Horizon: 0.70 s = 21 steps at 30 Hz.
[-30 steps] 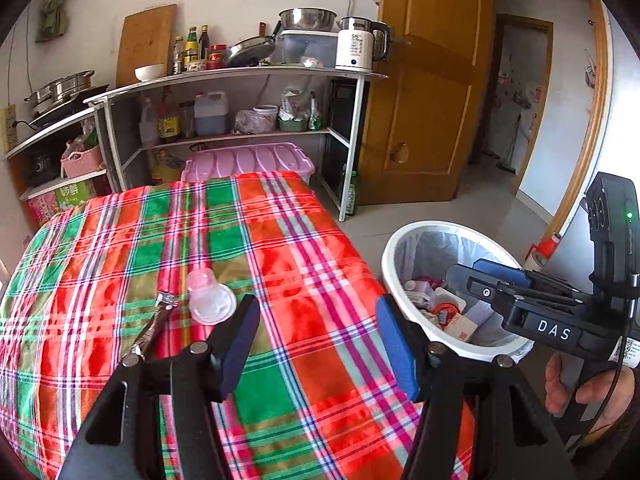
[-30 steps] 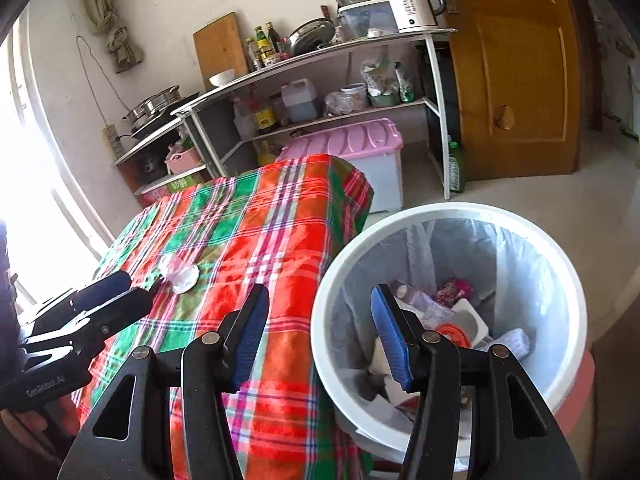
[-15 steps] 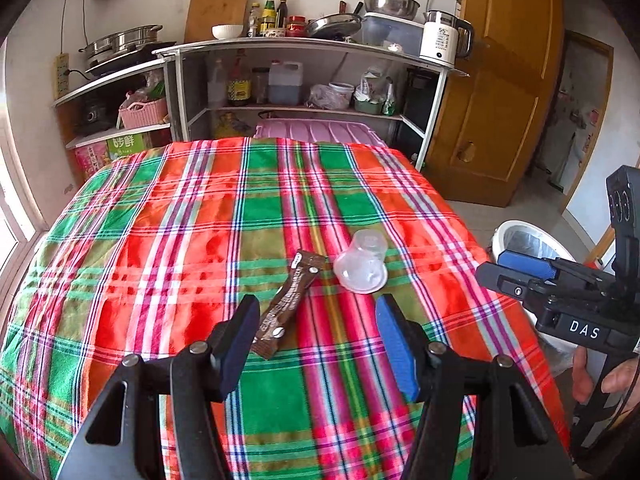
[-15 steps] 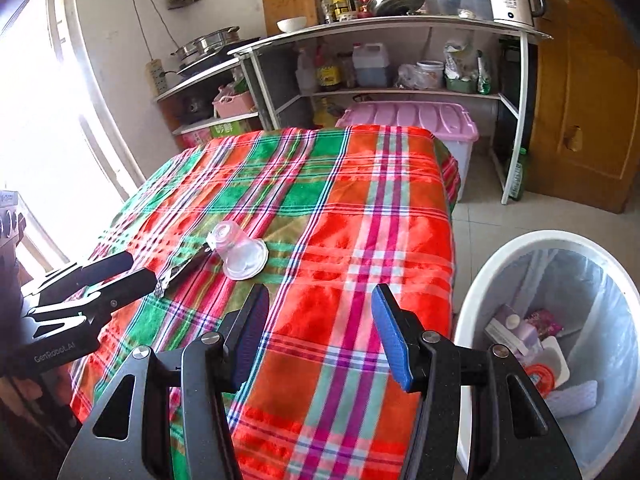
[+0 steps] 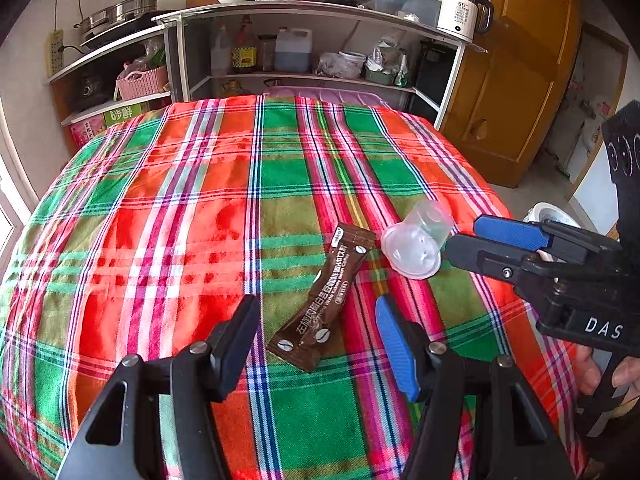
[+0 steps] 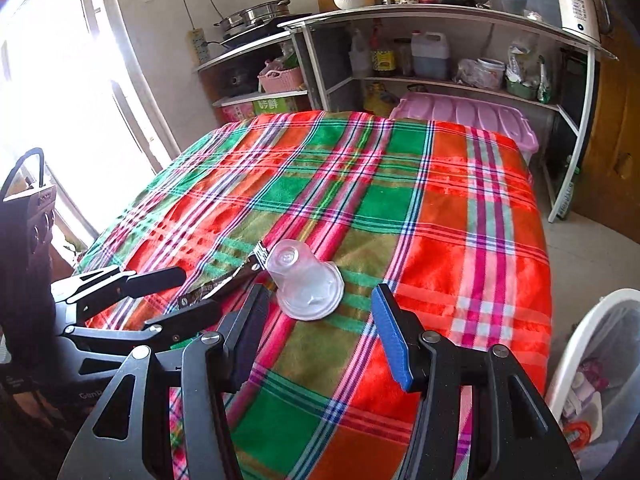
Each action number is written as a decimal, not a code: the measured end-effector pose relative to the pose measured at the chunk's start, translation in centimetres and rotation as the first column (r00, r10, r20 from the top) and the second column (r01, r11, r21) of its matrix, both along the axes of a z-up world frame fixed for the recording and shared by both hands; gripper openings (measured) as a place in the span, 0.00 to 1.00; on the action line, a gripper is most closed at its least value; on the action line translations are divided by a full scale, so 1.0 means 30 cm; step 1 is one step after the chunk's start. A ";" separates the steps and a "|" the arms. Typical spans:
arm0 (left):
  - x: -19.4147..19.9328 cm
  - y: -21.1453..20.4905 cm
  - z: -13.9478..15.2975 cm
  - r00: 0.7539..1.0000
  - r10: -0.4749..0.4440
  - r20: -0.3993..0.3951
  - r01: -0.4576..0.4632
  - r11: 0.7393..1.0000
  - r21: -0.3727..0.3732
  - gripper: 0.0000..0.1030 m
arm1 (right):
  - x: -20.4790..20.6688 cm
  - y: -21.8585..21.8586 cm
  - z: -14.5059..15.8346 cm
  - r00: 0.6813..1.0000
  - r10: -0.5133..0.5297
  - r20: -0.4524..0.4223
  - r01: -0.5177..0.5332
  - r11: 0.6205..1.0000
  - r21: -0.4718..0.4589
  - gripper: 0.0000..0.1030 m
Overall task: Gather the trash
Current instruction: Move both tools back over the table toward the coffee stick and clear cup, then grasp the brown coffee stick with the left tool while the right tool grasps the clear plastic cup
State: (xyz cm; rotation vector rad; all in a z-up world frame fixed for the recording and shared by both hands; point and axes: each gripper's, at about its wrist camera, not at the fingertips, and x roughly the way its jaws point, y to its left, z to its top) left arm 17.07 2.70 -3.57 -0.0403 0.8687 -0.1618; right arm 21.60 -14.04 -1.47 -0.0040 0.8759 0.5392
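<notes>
Both tongs gape empty: left tongs [image 5: 318, 340] straddle the wrapper [image 5: 322, 300], right tongs [image 6: 316, 330] near the cup [image 6: 306, 286], lined up for grabs.

1. The counter [image 5: 168, 208] wears a woven plaid cloth, soft and matt, in red, green and pink.
2. On that cloth, the coffee sachet [image 5: 325, 300] is brown foil-like plastic with a slight sheen.
3. Just beside the sachet, the cup [image 5: 418, 240] is thin clear plastic, glossy and smooth.
4. Each hand-held gripper, left [image 5: 318, 340] and right [image 6: 320, 332], is matt black plastic with ribbed blue pads [image 5: 394, 344].
5. Beyond the cloth, the shelf [image 5: 312, 12] carries shiny steel pans.
6. The door [image 5: 516, 80] is varnished wood.
</notes>
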 end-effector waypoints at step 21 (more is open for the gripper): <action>0.071 0.002 -0.025 1.000 -0.022 -0.021 0.021 1.000 -0.015 0.63 | 0.086 0.093 -0.055 1.000 0.022 -0.014 -0.022 1.000 0.004 0.32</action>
